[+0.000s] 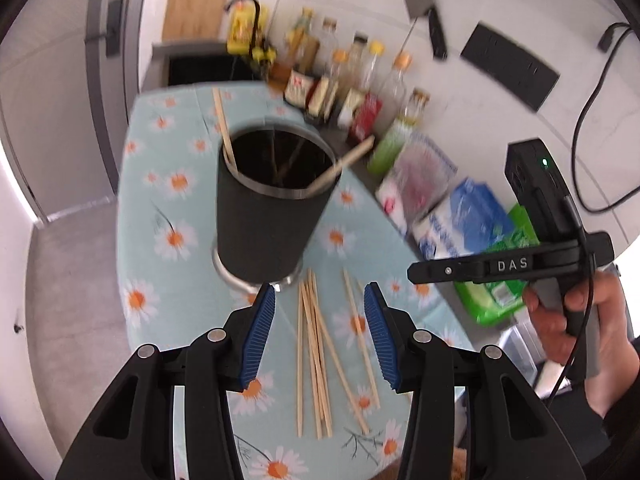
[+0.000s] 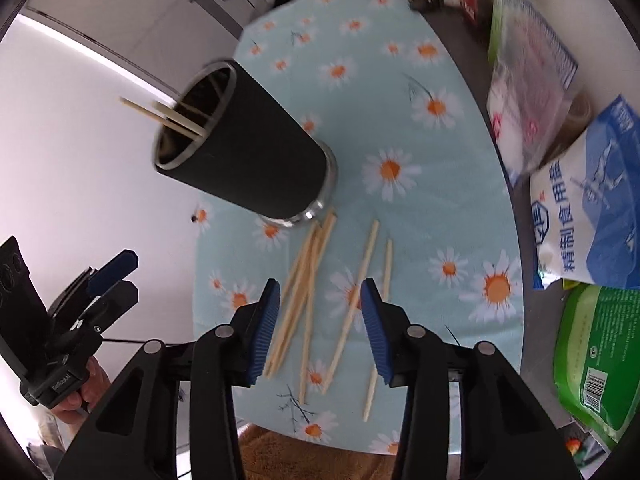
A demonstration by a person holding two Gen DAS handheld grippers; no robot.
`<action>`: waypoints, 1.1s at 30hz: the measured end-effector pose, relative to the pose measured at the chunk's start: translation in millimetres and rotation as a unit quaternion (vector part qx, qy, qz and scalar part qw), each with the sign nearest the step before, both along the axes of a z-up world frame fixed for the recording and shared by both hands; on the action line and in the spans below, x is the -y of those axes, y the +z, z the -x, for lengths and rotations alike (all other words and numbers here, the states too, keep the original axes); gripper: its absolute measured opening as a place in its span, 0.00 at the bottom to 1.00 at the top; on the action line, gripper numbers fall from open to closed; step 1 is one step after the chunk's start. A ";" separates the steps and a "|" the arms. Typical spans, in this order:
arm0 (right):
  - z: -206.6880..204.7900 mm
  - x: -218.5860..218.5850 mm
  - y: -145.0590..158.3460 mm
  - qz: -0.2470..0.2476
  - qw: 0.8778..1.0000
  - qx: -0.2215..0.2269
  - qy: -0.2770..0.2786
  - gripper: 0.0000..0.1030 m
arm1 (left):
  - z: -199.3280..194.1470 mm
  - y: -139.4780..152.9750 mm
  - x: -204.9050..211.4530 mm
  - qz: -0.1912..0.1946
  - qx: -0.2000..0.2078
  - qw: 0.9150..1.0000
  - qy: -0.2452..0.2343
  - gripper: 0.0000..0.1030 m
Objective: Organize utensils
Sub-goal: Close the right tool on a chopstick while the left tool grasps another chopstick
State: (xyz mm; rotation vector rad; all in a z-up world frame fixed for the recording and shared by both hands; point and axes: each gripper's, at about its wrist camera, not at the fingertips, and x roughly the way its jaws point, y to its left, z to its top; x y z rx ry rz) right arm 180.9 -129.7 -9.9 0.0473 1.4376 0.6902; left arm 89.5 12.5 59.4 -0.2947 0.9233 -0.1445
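The right gripper (image 1: 424,272) body reads "DAS"; both grippers gape empty.

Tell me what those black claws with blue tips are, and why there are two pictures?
They are hand-held grabbers, one in each of a person's hands. Each carries a camera looking along its two fingers, so you get two pictures. The left gripper and the right gripper are both open and hold nothing. Below them lies a daisy tablecloth with loose chopsticks scattered on it. Beside them stands a black holder with a few chopsticks already inside. Food packets sit along the edge.
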 end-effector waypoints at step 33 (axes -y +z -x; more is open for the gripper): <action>7.1 -67.3 -109.6 0.235 0.971 0.006 0.039 0.06 | -55.5 -118.4 13.0 -0.066 -0.200 0.977 -0.032 0.42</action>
